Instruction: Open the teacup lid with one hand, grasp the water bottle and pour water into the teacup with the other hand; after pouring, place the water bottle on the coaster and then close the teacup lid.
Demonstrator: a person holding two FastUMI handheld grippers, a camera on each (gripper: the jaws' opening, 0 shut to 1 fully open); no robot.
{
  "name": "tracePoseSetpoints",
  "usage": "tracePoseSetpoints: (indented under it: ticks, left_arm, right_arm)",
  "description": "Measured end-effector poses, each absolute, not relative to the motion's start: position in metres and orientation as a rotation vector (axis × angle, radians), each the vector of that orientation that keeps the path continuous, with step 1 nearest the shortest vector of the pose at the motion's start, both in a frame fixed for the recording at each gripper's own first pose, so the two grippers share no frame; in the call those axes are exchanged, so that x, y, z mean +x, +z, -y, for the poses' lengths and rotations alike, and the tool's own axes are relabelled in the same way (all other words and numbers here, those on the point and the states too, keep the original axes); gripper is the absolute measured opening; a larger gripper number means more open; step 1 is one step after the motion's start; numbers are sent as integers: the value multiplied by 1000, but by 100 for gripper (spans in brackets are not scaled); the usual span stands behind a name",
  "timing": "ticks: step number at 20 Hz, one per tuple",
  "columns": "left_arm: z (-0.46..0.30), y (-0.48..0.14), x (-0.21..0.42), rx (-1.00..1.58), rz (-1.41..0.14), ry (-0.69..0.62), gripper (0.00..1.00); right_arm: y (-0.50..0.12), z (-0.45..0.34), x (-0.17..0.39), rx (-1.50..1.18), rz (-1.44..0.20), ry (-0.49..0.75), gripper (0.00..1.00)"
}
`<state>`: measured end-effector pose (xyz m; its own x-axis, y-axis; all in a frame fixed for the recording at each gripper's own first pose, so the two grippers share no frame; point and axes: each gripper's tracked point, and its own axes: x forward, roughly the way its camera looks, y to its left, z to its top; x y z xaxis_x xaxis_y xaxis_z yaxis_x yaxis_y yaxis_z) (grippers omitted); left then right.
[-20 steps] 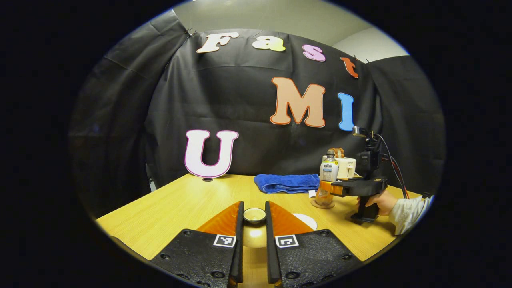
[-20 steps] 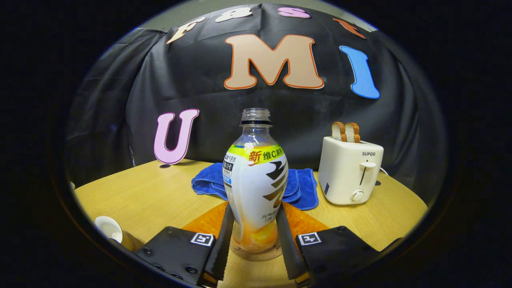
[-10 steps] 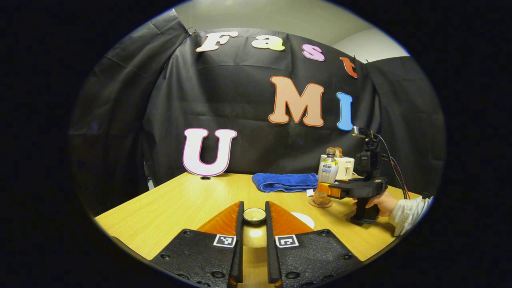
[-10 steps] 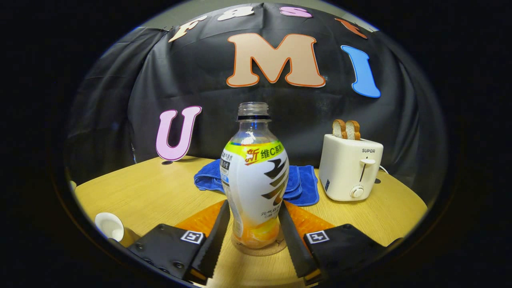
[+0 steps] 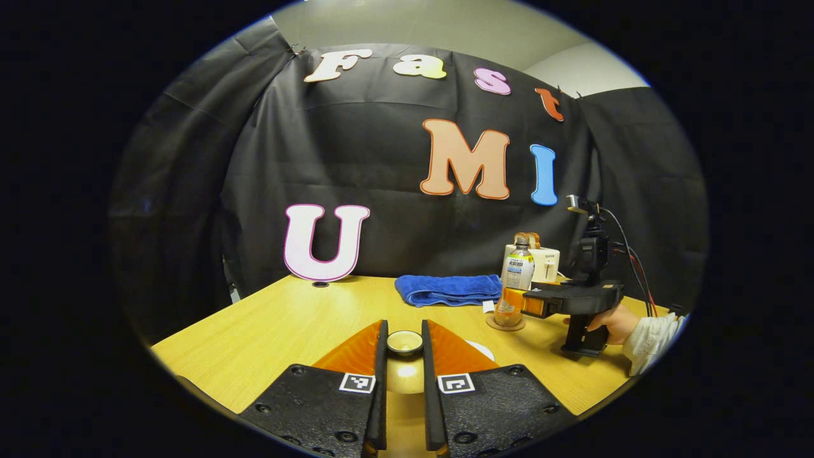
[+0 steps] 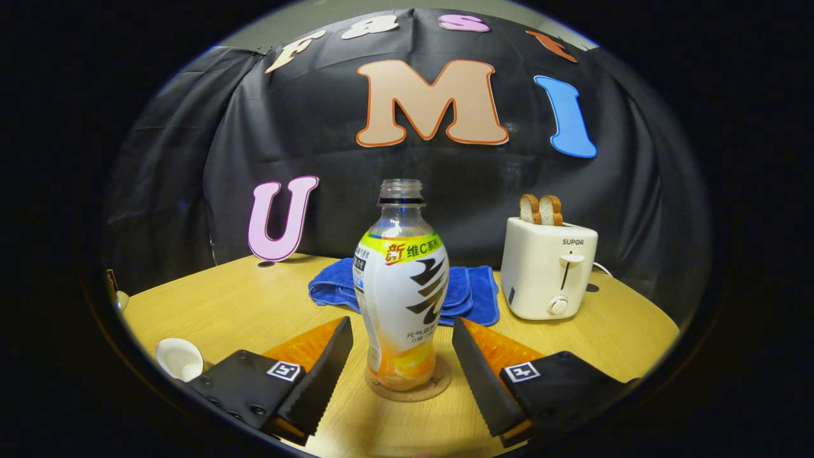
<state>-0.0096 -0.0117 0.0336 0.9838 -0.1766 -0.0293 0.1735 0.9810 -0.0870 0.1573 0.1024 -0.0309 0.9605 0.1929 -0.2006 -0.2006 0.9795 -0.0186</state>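
The water bottle (image 6: 404,299), uncapped with a little orange liquid at the bottom, stands upright on the round cork coaster (image 6: 439,385). My right gripper (image 6: 402,323) is open, its fingers apart on either side of the bottle and clear of it. In the left gripper view that gripper (image 5: 529,304), held by a hand, flanks the bottle (image 5: 518,273) on the coaster (image 5: 505,324). My left gripper (image 5: 404,331) is shut on the knob of the tan teacup lid (image 5: 404,342). The teacup (image 6: 180,358), white inside, sits uncovered at the lower left; its rim (image 5: 484,349) peeks out behind my left gripper's finger.
A folded blue towel (image 6: 474,296) lies behind the bottle, and a cream toaster (image 6: 550,273) with two bread slices stands to its right. The wooden table (image 6: 254,305) has bare room to the left of the towel. A sleeve (image 5: 652,340) reaches in at the right.
My right gripper has opened and let go of the bottle, which now stands on the coaster, and has drawn back slightly. My left gripper still holds the lid.
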Motion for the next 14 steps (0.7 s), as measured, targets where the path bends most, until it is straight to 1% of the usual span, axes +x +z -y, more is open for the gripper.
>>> tracePoseSetpoints:
  ticks: [3, 4, 5, 6, 7, 8, 10, 11, 12, 13, 14]
  left_arm:
    - [20, 38, -6, -69, -24, -190, 21]
    - [22, 37, -4, -67, -23, -194, 21]
    - [25, 38, -2, -69, -23, -200, 21]
    - [28, 37, 0, -72, -24, -206, 21]
    - [30, 37, 2, -75, -26, -211, 21]
    - [33, 37, 4, -79, -27, -217, 21]
    - [38, 34, 9, -84, -32, -227, 21]
    - [41, 31, 12, -84, -40, -231, 21]
    - [44, 27, 15, -84, -47, -236, 21]
    - [47, 25, 18, -82, -55, -241, 21]
    - [49, 23, 19, -79, -62, -244, 21]
  right_arm:
    - [-17, -101, 144, -8, -173, 216, 99]
    - [-10, -98, 140, -5, -159, 215, 94]
    - [-4, -95, 135, -3, -143, 212, 95]
    - [4, -93, 130, 0, -127, 213, 100]
    - [10, -91, 124, 4, -110, 214, 95]
    - [16, -89, 118, 11, -94, 216, 99]
    - [24, -86, 107, 29, -73, 217, 99]
    - [28, -84, 102, 36, -68, 216, 94]
    - [29, -81, 99, 41, -68, 214, 94]
    - [29, -79, 95, 41, -68, 215, 99]
    - [29, -77, 92, 37, -67, 213, 99]
